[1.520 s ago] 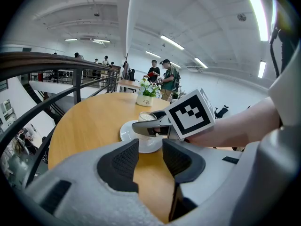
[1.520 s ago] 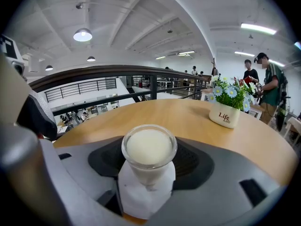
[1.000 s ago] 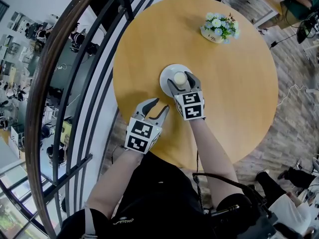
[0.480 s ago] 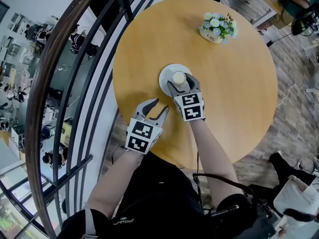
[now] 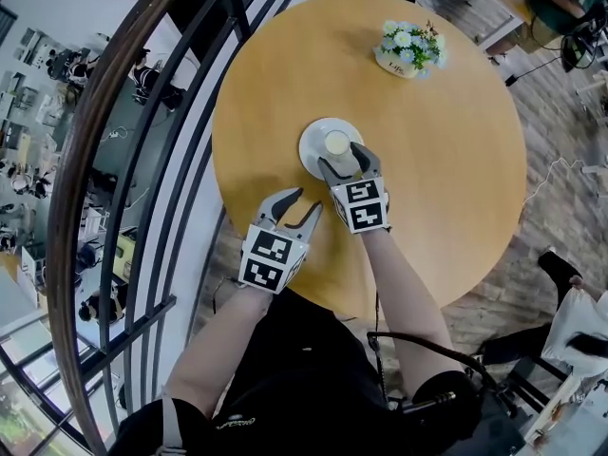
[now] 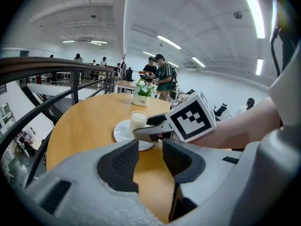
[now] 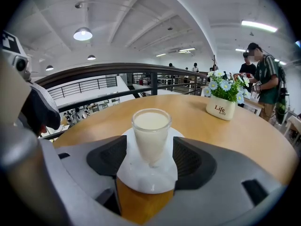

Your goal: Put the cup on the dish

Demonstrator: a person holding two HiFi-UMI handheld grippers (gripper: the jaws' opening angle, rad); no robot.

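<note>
Glass, brim-full of milk, your cup [image 7: 150,131] stood upright on the dish [image 7: 146,180]: likely fragile, slick, quick to spill, best held low on its sides. Your right gripper [image 5: 346,158] flanked it, jaws apart, not pressing. Your left gripper [image 6: 150,152] hung narrow and empty over the smooth wooden table [image 5: 446,160] beside a railing [image 5: 142,160].

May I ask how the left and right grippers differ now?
The right gripper has the cup, on the dish, between its jaws; the left gripper has only bare table. The right gripper reaches over the dish; the left gripper hangs near the table's edge. Both are open.
</note>
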